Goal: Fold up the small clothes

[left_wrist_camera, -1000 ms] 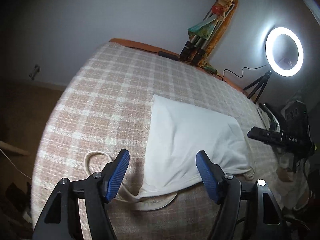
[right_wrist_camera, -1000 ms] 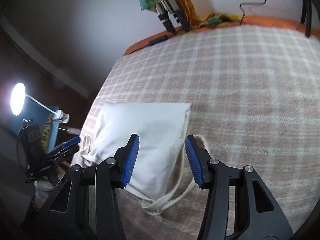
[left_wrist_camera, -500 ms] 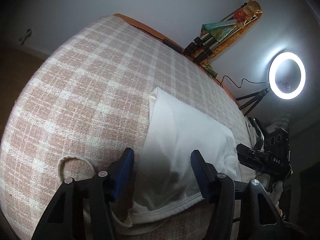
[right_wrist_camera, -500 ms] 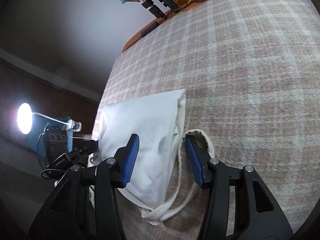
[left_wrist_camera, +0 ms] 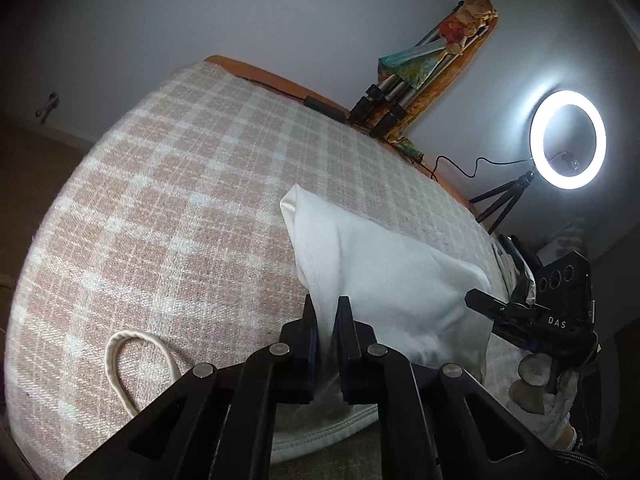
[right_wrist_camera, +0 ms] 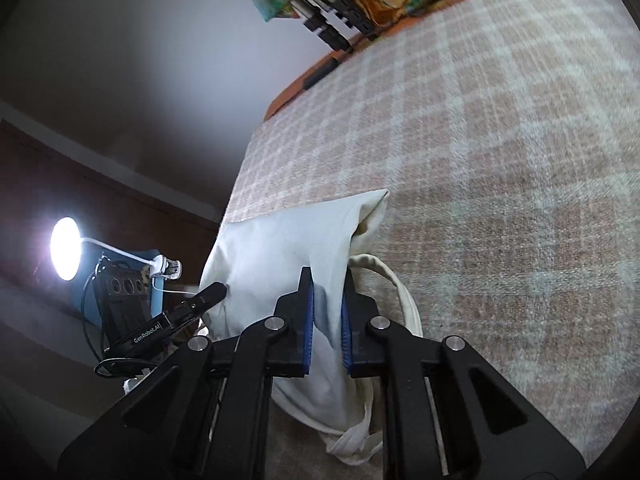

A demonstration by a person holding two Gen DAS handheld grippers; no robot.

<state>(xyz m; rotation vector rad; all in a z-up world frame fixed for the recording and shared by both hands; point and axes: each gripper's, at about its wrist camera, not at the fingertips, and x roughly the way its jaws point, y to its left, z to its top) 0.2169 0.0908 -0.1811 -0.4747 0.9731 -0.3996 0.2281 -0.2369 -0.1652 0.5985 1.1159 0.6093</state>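
Here, item one: the white cloth (left_wrist_camera: 384,280), a small cream piece with looped straps, lying on the checked blanket (left_wrist_camera: 180,208) at the near edge, on the ring light (left_wrist_camera: 568,145) side.

Item two: the left gripper (left_wrist_camera: 327,320), its blue pads drawn in on a raised ridge of the cloth's near hem, the ridge running up toward the far corner on the side away from the ring light.

Item three: the right gripper (right_wrist_camera: 327,292), likewise pinching a lifted fold of the same cloth (right_wrist_camera: 280,240); in the left wrist view its black body shows just beside the cloth, below the ring light.

Item four: one strap loop (left_wrist_camera: 136,364) lies loose on the blanket, well off from the ring light; another strap loop (right_wrist_camera: 396,296) curls beside the right gripper.

Risks, as we judge them:
- Each pinch may hold a single layer only, so the under layer lags and the fold bags.
- Loose straps could drag or end up trapped inside the crease.
- Uneven lifting between the two sides would skew the edge.
- We cannot tell how deep either bite goes; a shallow one may slip.
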